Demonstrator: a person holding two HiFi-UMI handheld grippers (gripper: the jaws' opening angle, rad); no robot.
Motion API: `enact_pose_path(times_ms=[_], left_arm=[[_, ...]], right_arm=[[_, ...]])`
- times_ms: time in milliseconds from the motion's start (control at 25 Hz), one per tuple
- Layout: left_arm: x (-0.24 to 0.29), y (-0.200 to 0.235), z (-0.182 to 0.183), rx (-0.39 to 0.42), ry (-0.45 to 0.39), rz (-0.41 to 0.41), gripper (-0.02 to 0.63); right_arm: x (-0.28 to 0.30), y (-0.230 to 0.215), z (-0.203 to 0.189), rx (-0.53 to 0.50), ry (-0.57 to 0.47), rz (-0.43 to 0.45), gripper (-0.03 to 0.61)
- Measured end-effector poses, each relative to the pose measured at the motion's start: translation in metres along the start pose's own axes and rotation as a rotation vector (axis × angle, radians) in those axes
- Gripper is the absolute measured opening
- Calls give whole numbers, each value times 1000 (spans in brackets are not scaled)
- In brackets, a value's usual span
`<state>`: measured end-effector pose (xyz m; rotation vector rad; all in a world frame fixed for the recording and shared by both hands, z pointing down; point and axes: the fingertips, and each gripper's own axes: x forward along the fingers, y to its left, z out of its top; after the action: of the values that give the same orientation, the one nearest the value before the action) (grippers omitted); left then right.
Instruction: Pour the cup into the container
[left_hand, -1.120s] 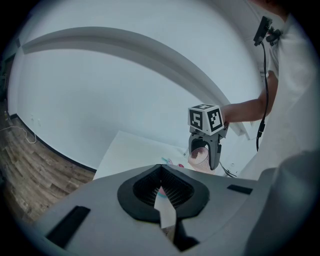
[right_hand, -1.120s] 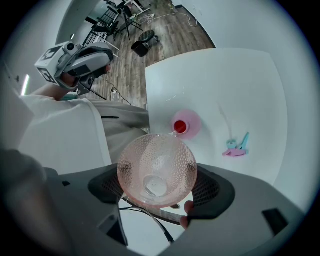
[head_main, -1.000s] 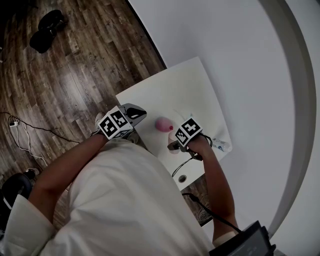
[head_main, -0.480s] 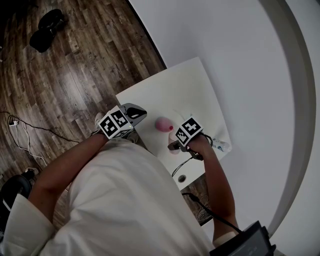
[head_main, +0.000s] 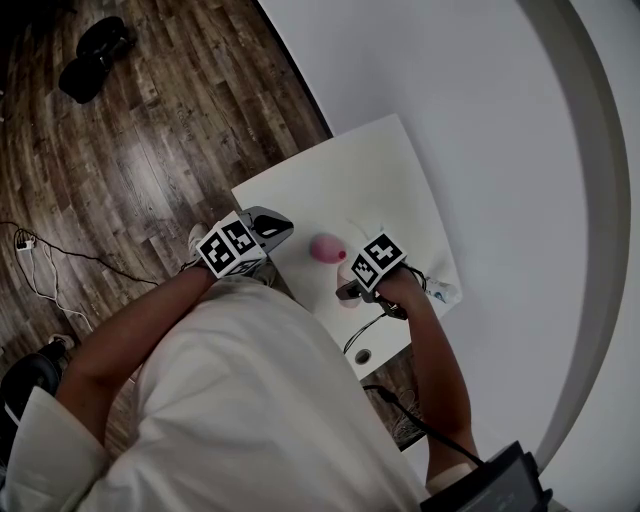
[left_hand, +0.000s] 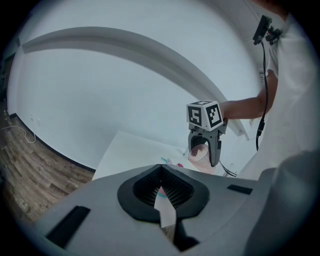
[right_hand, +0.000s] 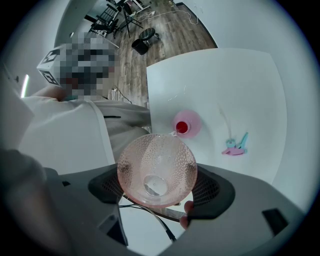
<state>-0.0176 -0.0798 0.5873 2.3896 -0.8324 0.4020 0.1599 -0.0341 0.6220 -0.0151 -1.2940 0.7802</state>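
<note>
A pink dimpled cup (right_hand: 156, 170) lies tipped on its side between the jaws of my right gripper (right_hand: 157, 176), which is shut on it. The cup's rim points at a small pink container (right_hand: 187, 123) with a red opening, standing on the white table (right_hand: 235, 85). A thin clear trickle joins rim and opening. In the head view the right gripper (head_main: 347, 291) hangs just right of the container (head_main: 326, 248). My left gripper (head_main: 277, 226) hovers at the table's left edge, jaws together, holding nothing. From the left gripper view (left_hand: 162, 189) the cup (left_hand: 199, 152) shows in the other gripper.
A cyan and pink small object (right_hand: 235, 146) lies on the table to the right of the container. A black cable (head_main: 366, 333) trails over the table's near edge. Wood floor (head_main: 130, 130) surrounds the table; a white wall (head_main: 470, 90) runs along its far side.
</note>
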Motion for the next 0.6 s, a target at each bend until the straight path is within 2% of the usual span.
enact_pose_path(times_ms=[600], left_arm=[[0,1,-1,-5,-7,7,11]], right_arm=[[-4,-2,3,-15,22,2,384]])
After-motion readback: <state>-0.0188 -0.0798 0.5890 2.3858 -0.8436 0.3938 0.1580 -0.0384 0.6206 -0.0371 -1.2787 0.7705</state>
